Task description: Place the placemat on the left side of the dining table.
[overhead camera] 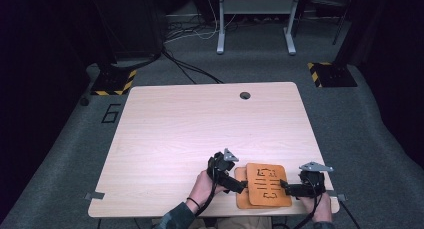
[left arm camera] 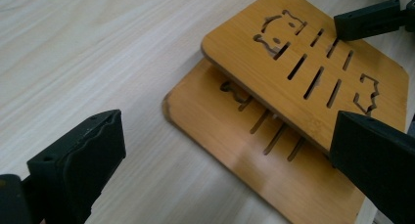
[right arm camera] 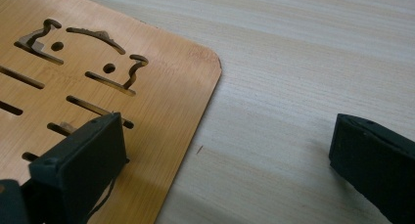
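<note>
Two bamboo trivets stacked at near edge of the wooden table (overhead camera: 200,124), toward my right side. Upper trivet (overhead camera: 268,184) lies skewed on lower trivet (overhead camera: 241,189): the lower one pokes out at the left and near sides, so edges aren't flush. In left gripper view the upper trivet (left arm camera: 313,72) shows its cut-out animal face plus slots, and the lower trivet (left arm camera: 230,150) shows matching slots beneath; the upper sits flat on it, touching. My left gripper (overhead camera: 239,185) is at the stack's left edge, jaws wide, one over bare table and the other over the upper trivet's near edge, clamping nothing. My right gripper (overhead camera: 286,188) is at the right edge, jaws also wide apart; in right gripper view one jaw hangs over the upper trivet (right arm camera: 98,87) near its slots, the other over bare tabletop, nothing pinched. Can't tell whether either jaw tip actually touches the wood. Status, my read: both claws placed either side of the stack but no grasp made, so the handling itself isn't begun. Left to do, prob.: close on the upper trivet's edge, lift or slide it, then either square the pair or separate them; can't tell which from here. Rest of table bare apart from the cable hole (overhead camera: 244,95) at the far edge.
</note>
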Motion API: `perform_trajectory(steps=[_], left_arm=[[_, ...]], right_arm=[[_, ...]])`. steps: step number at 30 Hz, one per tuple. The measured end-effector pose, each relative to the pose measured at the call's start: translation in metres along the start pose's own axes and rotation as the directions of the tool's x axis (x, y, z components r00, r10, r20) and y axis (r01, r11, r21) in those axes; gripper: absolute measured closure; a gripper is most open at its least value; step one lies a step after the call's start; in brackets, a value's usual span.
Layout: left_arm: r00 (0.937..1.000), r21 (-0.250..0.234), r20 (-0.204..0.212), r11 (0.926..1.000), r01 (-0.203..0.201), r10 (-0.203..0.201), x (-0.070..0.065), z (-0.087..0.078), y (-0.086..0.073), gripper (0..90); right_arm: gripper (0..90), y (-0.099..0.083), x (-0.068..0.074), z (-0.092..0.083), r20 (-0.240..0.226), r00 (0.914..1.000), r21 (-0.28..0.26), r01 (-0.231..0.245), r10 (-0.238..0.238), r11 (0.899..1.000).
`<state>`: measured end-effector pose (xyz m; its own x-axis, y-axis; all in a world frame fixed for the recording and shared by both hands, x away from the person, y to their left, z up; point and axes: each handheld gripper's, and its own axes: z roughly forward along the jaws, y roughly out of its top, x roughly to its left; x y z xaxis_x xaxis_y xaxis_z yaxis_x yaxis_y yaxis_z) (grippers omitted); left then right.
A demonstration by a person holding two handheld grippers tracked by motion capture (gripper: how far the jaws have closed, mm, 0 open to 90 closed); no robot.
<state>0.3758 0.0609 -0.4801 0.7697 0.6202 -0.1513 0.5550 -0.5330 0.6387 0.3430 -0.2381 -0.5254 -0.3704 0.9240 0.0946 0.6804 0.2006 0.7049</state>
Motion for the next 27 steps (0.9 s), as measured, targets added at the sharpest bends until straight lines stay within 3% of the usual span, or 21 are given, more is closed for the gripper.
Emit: perform_trajectory(steps=[12,22,27], left_arm=[[0.9968,0.053,0.078,0.9985,0.013,-0.017,-0.016,0.023,0.007,0.1],[0.9881,0.096,0.145,0.9946,0.039,-0.052,-0.023,0.040,0.013,0.5],[0.9877,0.099,0.146,0.9942,0.042,-0.056,-0.027,0.043,0.015,0.7]], right_arm=[[0.0,0.000,0.000,0.000,0.001,1.0000,-0.001,-0.001,0.001,1.000],[0.0,0.000,0.000,0.000,0.000,1.0000,-0.003,-0.002,0.002,1.000],[0.0,0.000,0.000,0.000,0.000,1.0000,-0.005,0.001,-0.001,1.000]])
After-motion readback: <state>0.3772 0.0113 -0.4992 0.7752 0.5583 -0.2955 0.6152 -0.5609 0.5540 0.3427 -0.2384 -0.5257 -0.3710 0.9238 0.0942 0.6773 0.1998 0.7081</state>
